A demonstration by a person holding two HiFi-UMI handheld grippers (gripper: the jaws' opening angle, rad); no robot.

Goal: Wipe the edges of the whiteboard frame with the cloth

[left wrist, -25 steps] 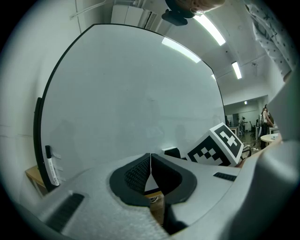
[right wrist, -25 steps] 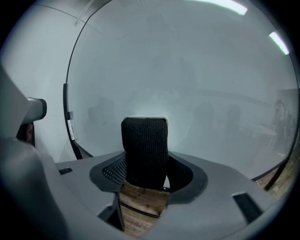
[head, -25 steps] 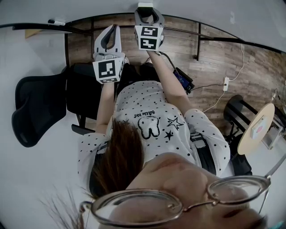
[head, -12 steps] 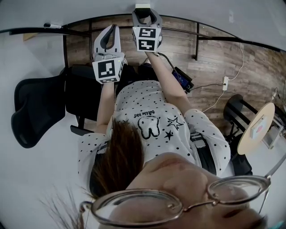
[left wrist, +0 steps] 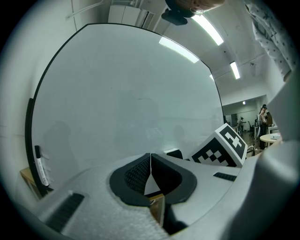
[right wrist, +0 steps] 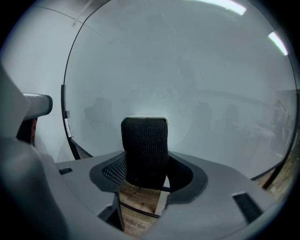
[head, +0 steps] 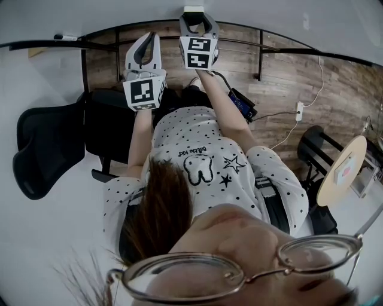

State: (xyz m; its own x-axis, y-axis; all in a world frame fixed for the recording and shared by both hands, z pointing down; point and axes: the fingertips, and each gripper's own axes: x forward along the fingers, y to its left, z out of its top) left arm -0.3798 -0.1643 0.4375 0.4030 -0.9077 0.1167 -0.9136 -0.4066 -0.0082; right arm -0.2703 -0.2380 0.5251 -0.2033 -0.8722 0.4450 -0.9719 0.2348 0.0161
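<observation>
The whiteboard (right wrist: 187,70) is white, its frame (right wrist: 63,105) thin black. The cloth (right wrist: 144,150) is black, seemingly ribbed. The left gripper (head: 149,38) and right gripper (head: 197,14) are grey with black-and-white squares. At nine o'clock is a black chair (head: 48,149). The shirt (head: 197,134) is white with black dots.

Black chair (head: 48,149) sits left on wood floor (head: 293,72); round table (head: 342,170) far right; white power strip (head: 298,110) between.
</observation>
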